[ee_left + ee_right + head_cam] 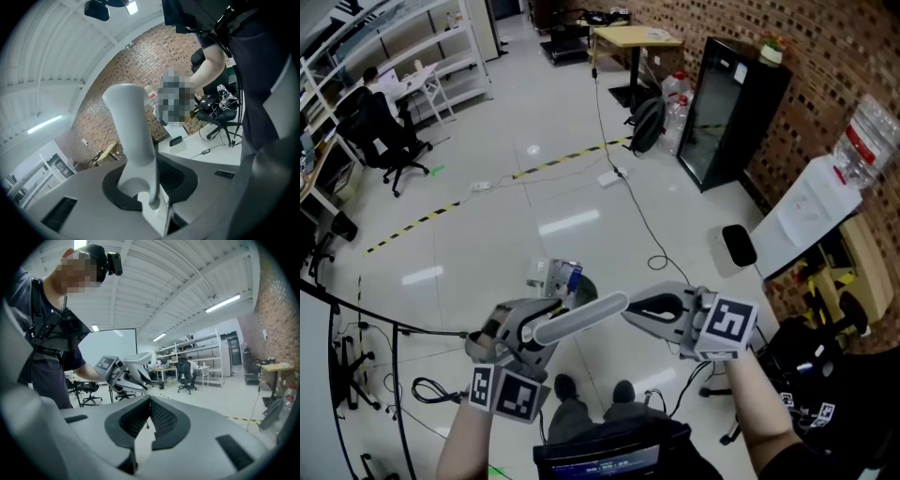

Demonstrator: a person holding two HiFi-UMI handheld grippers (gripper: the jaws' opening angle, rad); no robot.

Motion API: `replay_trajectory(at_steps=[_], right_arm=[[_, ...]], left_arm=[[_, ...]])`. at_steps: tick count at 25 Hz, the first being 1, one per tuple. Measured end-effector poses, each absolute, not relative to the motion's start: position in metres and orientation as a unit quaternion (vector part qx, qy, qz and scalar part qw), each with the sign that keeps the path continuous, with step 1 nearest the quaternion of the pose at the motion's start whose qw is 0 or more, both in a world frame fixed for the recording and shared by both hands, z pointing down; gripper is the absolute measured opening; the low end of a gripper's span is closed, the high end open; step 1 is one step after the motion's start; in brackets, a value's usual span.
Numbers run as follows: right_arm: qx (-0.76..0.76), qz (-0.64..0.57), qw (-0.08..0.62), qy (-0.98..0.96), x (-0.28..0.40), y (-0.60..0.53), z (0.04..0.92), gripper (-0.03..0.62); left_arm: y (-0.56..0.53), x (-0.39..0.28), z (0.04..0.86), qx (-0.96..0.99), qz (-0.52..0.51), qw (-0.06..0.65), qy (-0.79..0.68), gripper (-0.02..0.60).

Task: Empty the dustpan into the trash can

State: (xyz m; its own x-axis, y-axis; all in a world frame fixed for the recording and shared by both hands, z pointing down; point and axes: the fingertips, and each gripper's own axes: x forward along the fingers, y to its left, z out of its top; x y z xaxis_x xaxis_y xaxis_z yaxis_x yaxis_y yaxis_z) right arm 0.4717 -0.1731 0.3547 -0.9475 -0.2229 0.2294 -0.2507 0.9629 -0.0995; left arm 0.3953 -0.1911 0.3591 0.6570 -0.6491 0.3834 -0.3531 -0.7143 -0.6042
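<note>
The dustpan is held by its pale handle (pixel 581 317), on which the jaws of the left gripper (pixel 546 330) are clamped near its lower end. It is carried low in front of the body, well to the left of the water cooler (pixel 811 211) in the head view. The right gripper (pixel 633 314) is held near the handle's free end, its jaws shut together with nothing between them. The pan is judged to be the grey shape with white and blue litter (pixel 555 275) beyond the handle, though this cannot be confirmed. For a clean emptying, the pan should be kept level until the can is reached, then tipped slowly. No trash can is identified with certainty; a black oval object (pixel 738 246) lies just left of the cooler's foot. A cable (pixel 633 202) trailing over the floor left of the cooler should be stepped over.
</note>
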Motion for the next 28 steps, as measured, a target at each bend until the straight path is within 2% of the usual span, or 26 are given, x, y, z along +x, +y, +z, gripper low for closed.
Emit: replay_trajectory(at_steps=[28], right_arm=[[0.107, 0.058, 0.125, -0.985, 0.478, -0.148, 0.365, 0.008]], left_arm=[[-0.184, 0.394, 0.359, -0.858, -0.336, 0.270, 0.279, 0.071]])
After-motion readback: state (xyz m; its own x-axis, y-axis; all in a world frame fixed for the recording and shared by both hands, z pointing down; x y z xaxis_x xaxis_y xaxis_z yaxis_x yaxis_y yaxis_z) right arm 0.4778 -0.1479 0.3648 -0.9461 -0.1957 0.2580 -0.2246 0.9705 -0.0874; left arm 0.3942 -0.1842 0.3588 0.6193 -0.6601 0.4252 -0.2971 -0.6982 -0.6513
